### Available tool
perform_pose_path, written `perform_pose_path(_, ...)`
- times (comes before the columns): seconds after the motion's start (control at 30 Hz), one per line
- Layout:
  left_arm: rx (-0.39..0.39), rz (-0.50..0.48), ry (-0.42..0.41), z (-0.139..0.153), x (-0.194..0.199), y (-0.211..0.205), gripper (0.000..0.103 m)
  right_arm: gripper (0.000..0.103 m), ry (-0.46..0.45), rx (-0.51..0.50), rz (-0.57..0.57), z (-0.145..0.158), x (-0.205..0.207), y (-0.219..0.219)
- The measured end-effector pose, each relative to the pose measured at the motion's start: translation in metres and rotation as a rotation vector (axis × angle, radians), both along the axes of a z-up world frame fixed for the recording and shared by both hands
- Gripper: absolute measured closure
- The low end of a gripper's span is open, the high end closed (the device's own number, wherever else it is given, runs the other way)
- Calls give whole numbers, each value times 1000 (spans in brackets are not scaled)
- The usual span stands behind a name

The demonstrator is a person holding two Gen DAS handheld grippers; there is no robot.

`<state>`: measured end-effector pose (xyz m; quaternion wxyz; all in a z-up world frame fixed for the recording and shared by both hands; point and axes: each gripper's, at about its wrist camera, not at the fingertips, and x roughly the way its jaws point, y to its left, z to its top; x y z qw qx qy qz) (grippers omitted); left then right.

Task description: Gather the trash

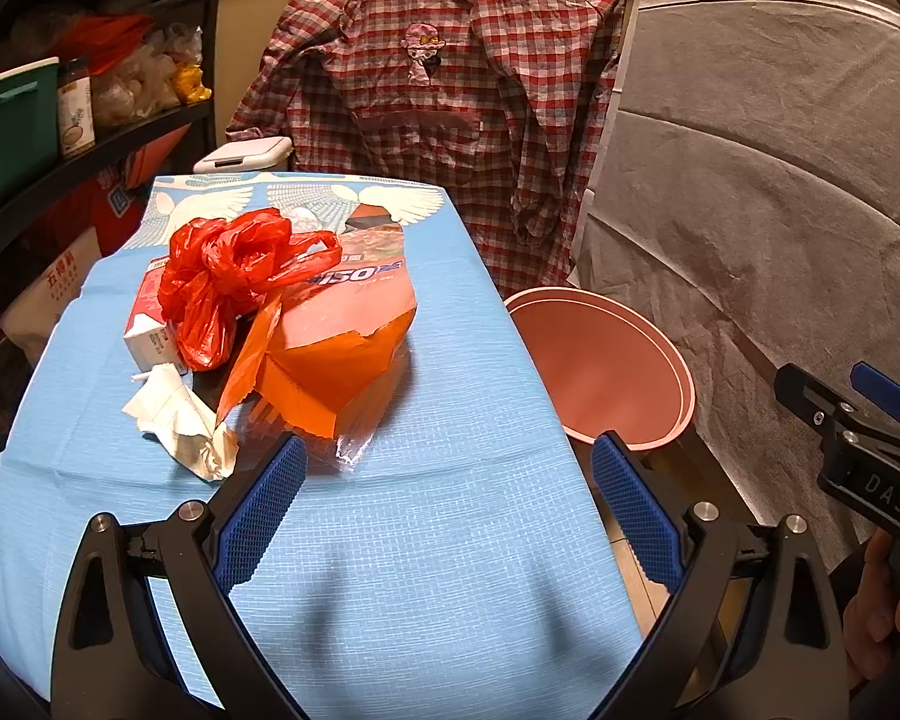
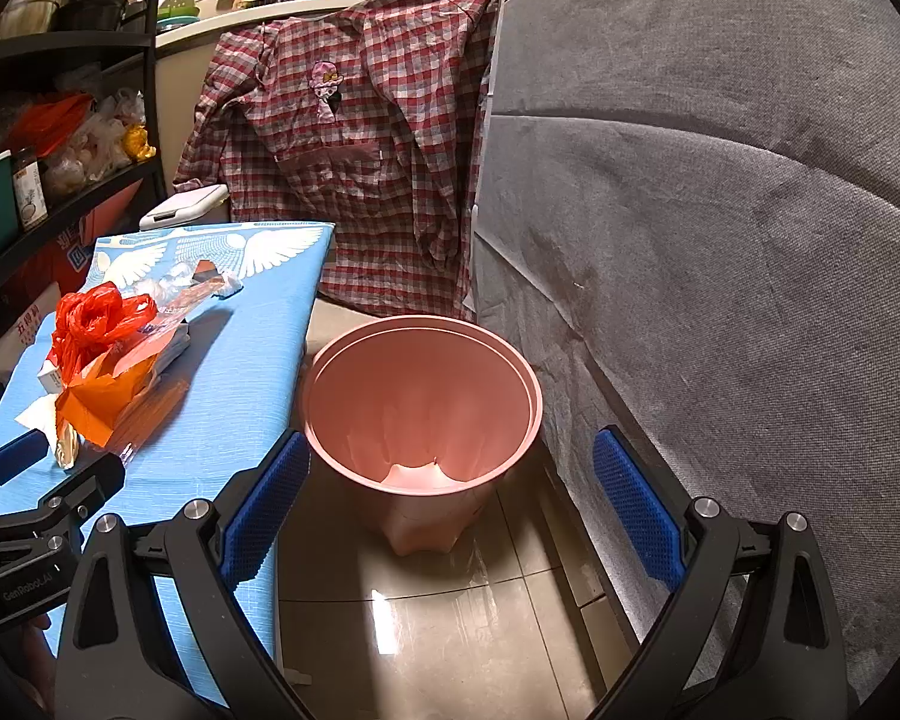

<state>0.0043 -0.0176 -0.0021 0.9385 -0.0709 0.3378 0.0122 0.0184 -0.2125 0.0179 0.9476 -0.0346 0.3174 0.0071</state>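
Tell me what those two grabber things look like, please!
Both match. The left gripper and right gripper have black plastic frames with triangle cutouts, silver bolts, and two fingers with bumpy blue pads. Seen from the side, the right one shows white letters "DAS"; the left reads "GenRobot.AI". No cables or sleeves show.

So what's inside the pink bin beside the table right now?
The pink bin looks empty: the right wrist view shows bare inner walls and a pale patch at the bottom, with no trash visible. The near inner wall is hidden behind the rim. The trash pile sits on the table.
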Motion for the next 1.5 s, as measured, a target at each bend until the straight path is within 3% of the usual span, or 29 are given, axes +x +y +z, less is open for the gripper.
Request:
perform_pose_path(0.27,15,-6,-12,5,0,-2,11,17,-9,19,12,3,2,-1)
perform_pose_path(0.6,18,-18,-29,27,1,13,39,33,-43,65,48,16,-2,9)
perform_pose_path(0.77,2,-29,-23,54,10,34,57,53,-57,101,92,31,0,17)
perform_pose_path(0.97,37,-33,-73,91,30,72,62,58,-115,142,157,65,8,35)
perform_pose_path(1.1,95,-57,-88,106,52,98,64,60,-167,115,223,86,13,59)
perform_pose_path(1.33,101,-54,-87,105,79,151,77,65,-137,152,370,103,47,100)
perform_pose_path(1.5,-3,7,-41,78,85,195,81,70,-102,144,429,77,68,125)
